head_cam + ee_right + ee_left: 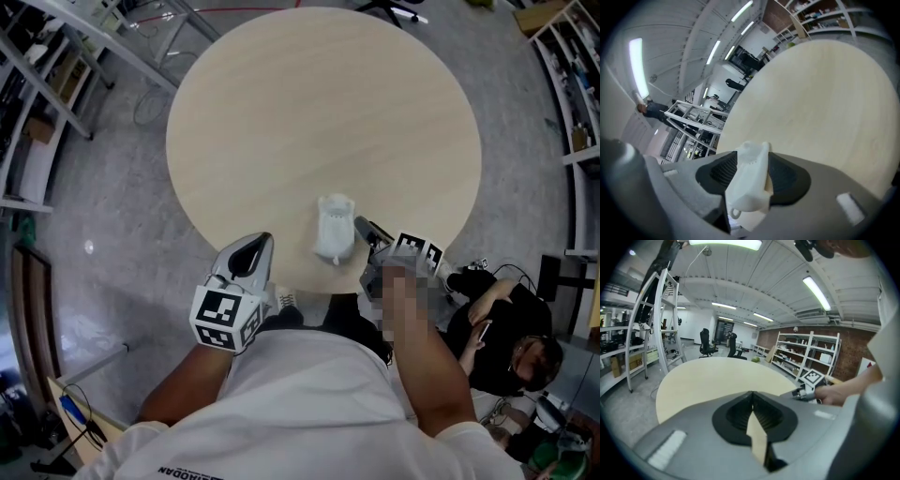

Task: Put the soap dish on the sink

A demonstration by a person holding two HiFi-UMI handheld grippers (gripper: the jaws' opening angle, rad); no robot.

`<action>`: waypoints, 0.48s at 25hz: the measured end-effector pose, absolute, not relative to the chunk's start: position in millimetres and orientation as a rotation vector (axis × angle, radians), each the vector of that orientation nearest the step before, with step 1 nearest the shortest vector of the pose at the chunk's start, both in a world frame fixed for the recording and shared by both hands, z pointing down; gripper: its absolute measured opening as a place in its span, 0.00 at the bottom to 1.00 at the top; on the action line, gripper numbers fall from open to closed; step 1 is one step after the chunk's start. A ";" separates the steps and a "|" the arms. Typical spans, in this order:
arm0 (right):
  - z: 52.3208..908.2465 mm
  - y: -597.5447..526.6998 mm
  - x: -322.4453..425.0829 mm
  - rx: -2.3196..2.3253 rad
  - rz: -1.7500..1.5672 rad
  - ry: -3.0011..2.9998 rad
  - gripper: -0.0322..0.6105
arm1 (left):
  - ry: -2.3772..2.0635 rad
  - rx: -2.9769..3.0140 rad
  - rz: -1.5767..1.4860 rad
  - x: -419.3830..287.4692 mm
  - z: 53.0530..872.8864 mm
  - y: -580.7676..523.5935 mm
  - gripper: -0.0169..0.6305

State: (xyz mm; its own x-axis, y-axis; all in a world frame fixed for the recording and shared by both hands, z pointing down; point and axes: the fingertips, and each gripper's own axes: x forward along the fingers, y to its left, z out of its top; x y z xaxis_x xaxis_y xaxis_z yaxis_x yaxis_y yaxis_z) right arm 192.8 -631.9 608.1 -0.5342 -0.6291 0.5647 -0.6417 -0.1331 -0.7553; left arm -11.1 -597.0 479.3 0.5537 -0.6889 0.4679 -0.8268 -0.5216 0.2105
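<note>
floor: grey (112,216) | centre: round pale wooden table (319,112) | far right: shelving (806,355), brick wall (846,350) | ceiling: strip lights (818,292)

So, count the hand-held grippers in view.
2. The left hand-held gripper hovers over the table's near edge, jaws together; the right hand-held gripper is to its right, the white soap dish between its open jaws.

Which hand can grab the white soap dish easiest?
The right. The right gripper is open, with the white plastic soap dish right at its jaws. The left gripper is shut and farther off, at the near edge of the round wooden table.
</note>
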 end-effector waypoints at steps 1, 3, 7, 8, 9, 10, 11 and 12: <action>593.1 -629.7 192.0 1.510 1.755 -2.120 0.36 | -1.224 2.395 0.461 -11.0 477.4 -595.7 0.04; 556.2 -622.6 184.5 1.485 1.663 -2.263 0.22 | -1.204 2.448 0.469 -9.5 471.2 -592.7 0.04; 487.4 -603.6 171.8 1.478 1.431 -2.494 0.05 | -1.135 2.574 0.455 -2.9 454.5 -587.0 0.04; 473.7 -598.2 171.1 1.499 1.383 -2.530 0.05 | -1.115 2.582 0.440 -2.3 451.6 -585.6 0.04; 461.2 -592.6 169.9 1.520 1.345 -2.564 0.05 | -1.097 2.586 0.426 -2.2 449.0 -583.9 0.04; 450.0 -586.6 168.1 1.536 1.313 -2.593 0.05 | -1.080 2.592 0.415 -2.1 446.6 -581.8 0.04; 440.3 -580.3 165.9 1.547 1.279 -2.616 0.05 | -1.064 2.601 0.408 -1.6 444.2 -579.1 0.04; 432.4 -573.9 163.8 1.553 1.241 -2.633 0.05 | -1.049 2.614 0.405 -0.4 441.9 -576.4 0.04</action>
